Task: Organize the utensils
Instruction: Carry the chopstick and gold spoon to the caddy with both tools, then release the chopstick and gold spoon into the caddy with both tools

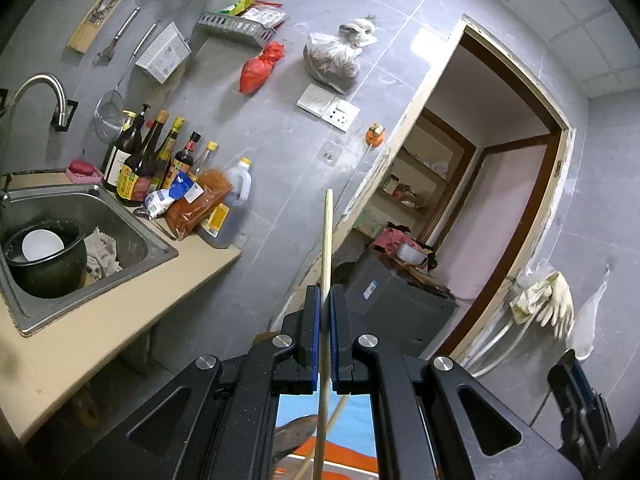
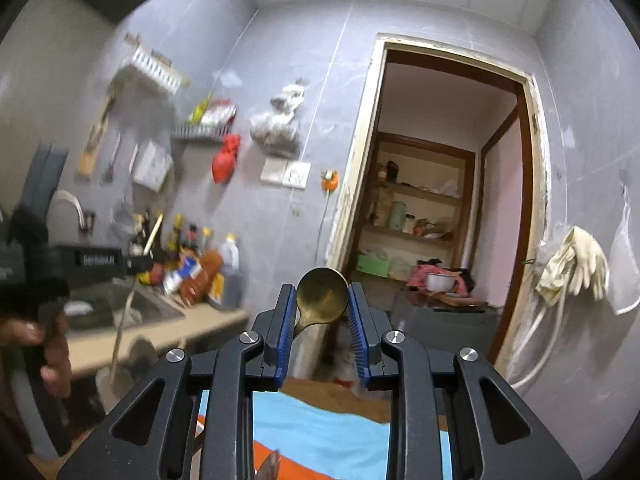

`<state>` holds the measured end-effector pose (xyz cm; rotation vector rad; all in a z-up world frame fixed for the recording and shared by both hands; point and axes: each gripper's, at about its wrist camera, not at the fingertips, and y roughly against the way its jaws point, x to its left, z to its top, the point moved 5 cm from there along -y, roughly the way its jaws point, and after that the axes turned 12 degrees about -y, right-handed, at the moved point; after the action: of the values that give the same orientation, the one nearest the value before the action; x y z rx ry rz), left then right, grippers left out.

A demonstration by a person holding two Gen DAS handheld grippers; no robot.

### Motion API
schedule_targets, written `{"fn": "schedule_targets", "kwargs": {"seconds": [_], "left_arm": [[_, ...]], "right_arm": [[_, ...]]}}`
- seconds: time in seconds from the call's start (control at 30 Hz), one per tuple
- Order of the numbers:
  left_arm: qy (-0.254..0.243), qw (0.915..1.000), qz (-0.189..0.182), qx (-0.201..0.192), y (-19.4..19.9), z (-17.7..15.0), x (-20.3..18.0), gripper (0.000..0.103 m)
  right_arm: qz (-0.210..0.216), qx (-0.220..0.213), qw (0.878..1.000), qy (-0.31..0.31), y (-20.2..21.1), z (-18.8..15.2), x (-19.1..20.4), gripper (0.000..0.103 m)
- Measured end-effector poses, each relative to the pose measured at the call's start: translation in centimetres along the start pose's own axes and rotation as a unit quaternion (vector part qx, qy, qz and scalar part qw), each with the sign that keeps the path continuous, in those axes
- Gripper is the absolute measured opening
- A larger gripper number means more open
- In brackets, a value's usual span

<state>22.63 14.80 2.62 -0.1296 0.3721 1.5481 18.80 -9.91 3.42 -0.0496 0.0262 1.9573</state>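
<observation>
Sink (image 1: 120, 216) sits at the left end of the counter (image 1: 100, 320), with a dark pot (image 1: 48, 264) in its basin, a white bowl (image 1: 42, 245) inside the pot and a rag (image 1: 103, 254) beside it. Behind the sink's right corner, bottles (image 1: 160, 160) and bags crowd the counter's back edge against the tiled wall. Further right, my left gripper (image 1: 325, 296) has its blue pads pressed together on a chopstick (image 1: 327, 240), which rises nearly upright out of the jaws in front of the doorframe; a second stick (image 1: 334, 420) slants below the pads, and I cannot tell whether it is pinched too. Past the doorway (image 1: 500, 200), rubber gloves (image 1: 548, 300) hang on the wall.

From my right wrist, my left hand (image 2: 48, 344) and its gripper show blurred at the left edge. In the middle, my right gripper (image 2: 322, 312) pinches a brass spoon (image 2: 322, 296), bowl upward and tipped slightly left, its neck against the left pad and its bowl's rim at the right pad. It is held in the air before the doorway, well off the counter.
</observation>
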Motion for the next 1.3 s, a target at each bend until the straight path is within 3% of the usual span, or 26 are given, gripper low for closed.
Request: {"fn": "schedule_targets", "kwargs": {"seconds": [0.23, 0.43, 0.67, 0.73, 0.8, 0.87, 1.0, 1.13, 1.23, 1.3], "left_arm": [[-0.053, 0.9984, 0.018, -0.004, -0.6, -3.1, -1.3, 0.002], [-0.119, 0.9923, 0.025, -0.022, -0.2, -5.0, -3.0, 0.002], [-0.131, 0.9913, 0.006, 0.008, -0.1, -6.5, -3.3, 0.003], [-0.122, 0.9924, -0.003, 0.02, 0.1, -6.5, -3.0, 0.007], [-0.11, 0.9934, -0.008, 0.03, 0.4, -6.4, -2.7, 0.023], [-0.097, 0.9944, -0.017, 0.037, 0.8, -6.1, -2.5, 0.032], [-0.104, 0.9931, -0.024, 0.049, 1.5, -5.3, -3.4, 0.037], [-0.114, 0.9922, -0.028, 0.042, 2.7, -4.2, -5.1, 0.054], [-0.125, 0.991, -0.029, 0.036, 3.4, -3.4, -6.9, 0.066], [-0.135, 0.9902, -0.023, 0.028, 3.9, -2.8, -8.2, 0.082]], "right_arm": [[-0.033, 0.028, 0.997, 0.065, -1.1, -3.8, 1.7, 0.024], [-0.038, 0.037, 0.995, 0.089, -1.5, -4.9, 2.3, 0.024], [-0.019, 0.056, 0.995, 0.075, -1.3, -5.5, 2.3, 0.025], [-0.011, 0.058, 0.996, 0.063, -1.1, -5.3, 2.2, 0.03], [-0.005, 0.06, 0.997, 0.052, -0.8, -5.0, 2.1, 0.031], [-0.002, 0.055, 0.998, 0.038, -0.4, -4.2, 1.8, 0.031], [0.0, 0.048, 0.999, 0.008, 0.3, -2.5, 0.7, 0.035], [-0.008, 0.039, 0.999, -0.033, 1.4, -0.3, -1.7, 0.063], [-0.013, 0.038, 0.998, -0.054, 2.2, 0.8, -3.6, 0.069], [-0.021, 0.037, 0.997, -0.071, 2.9, 1.4, -5.1, 0.077]]}}
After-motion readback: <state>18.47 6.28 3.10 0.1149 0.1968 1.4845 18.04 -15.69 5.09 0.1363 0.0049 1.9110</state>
